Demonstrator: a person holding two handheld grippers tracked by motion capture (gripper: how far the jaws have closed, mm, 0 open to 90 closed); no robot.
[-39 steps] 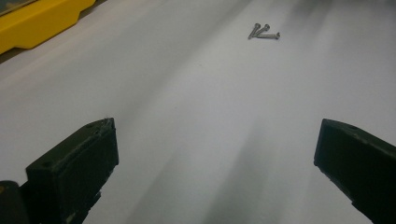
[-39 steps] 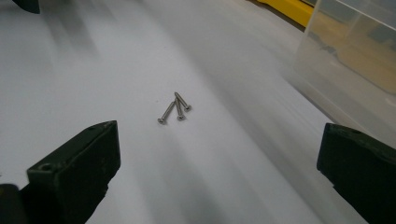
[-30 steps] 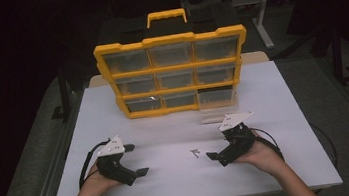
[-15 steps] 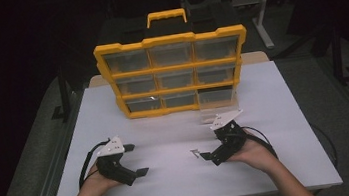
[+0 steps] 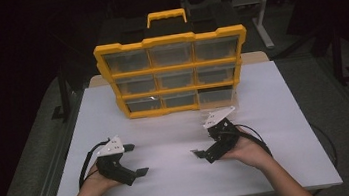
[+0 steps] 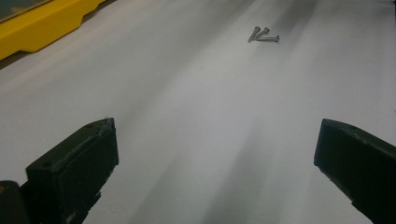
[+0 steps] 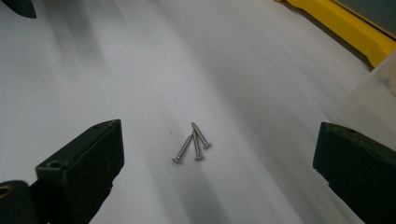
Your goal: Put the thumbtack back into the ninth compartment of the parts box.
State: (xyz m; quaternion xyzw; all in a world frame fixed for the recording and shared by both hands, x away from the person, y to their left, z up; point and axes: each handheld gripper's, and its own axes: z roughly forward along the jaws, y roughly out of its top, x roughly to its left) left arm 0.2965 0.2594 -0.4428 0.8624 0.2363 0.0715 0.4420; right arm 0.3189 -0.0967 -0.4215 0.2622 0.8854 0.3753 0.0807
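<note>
Screws [image 7: 192, 145], three small silver ones, lie bunched in a loose fan on the white table [image 5: 273, 96], and they are what the right hand's tool is aimed at.

Starting at the left: the left gripper [image 5: 131, 160] sits low over the near left part of the table, held in the person's left hand [image 5: 94, 188], its jaws spread wide with bare tabletop between them. In the left gripper view the screws [image 6: 263, 35] show far ahead, well apart from that gripper.

Moving across, the screws lie on the open table near the middle, just in front of the right gripper.

At the right, the right gripper [image 5: 204, 150] points leftward across the table, cupped from below by the right hand [image 5: 249, 151]. Its jaws also stand wide apart and hold nothing; in the right gripper view the screws lie between and a little beyond the two black tips, touching neither.

Behind it all stands a yellow organiser box [image 5: 173, 73] with clear drawers, upright at the far edge of the table.
</note>
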